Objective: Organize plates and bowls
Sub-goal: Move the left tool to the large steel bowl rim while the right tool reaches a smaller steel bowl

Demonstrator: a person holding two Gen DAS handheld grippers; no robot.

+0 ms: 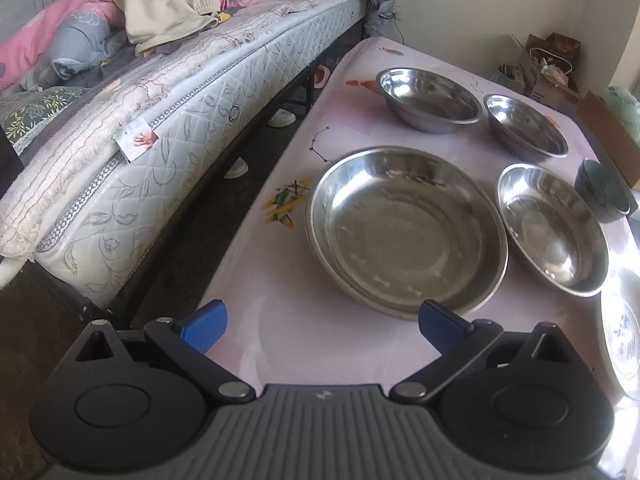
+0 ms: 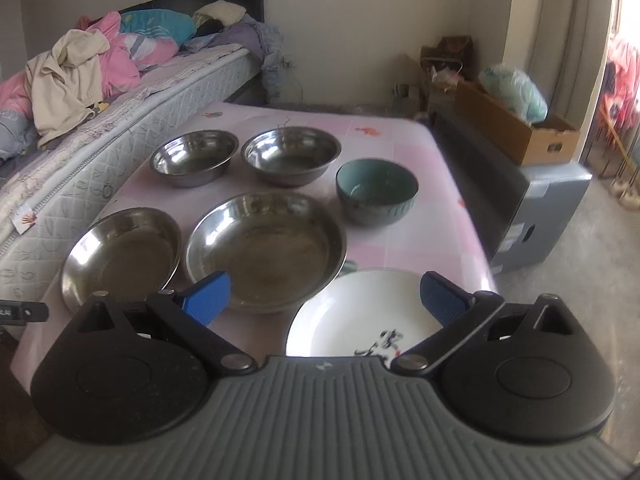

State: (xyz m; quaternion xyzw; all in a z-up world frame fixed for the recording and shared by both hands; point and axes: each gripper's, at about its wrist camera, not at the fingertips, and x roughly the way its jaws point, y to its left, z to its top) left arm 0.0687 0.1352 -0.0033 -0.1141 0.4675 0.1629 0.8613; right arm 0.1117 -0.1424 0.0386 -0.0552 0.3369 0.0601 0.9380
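Note:
On the pink-clothed table (image 1: pixel 352 136) lie two shallow steel plates, the left one (image 1: pixel 406 232) (image 2: pixel 122 256) and the middle one (image 1: pixel 552 228) (image 2: pixel 266 248). Behind them stand two steel bowls (image 2: pixel 194 156) (image 2: pixel 292 154) and, to the right, a teal bowl (image 2: pixel 376 190) (image 1: pixel 604 192). A white plate with a dark painted motif (image 2: pixel 364 316) (image 1: pixel 624 332) lies at the near right. My left gripper (image 1: pixel 324 326) is open just short of the left steel plate. My right gripper (image 2: pixel 326 300) is open above the near rims of the middle steel plate and the white plate. Neither holds anything.
A bed (image 1: pixel 168 128) piled with clothes and bedding runs close along the table's left side, with a narrow floor gap between. Right of the table stand a grey box (image 2: pixel 536 216) and a cardboard box (image 2: pixel 516 128). Bags sit in the far corner.

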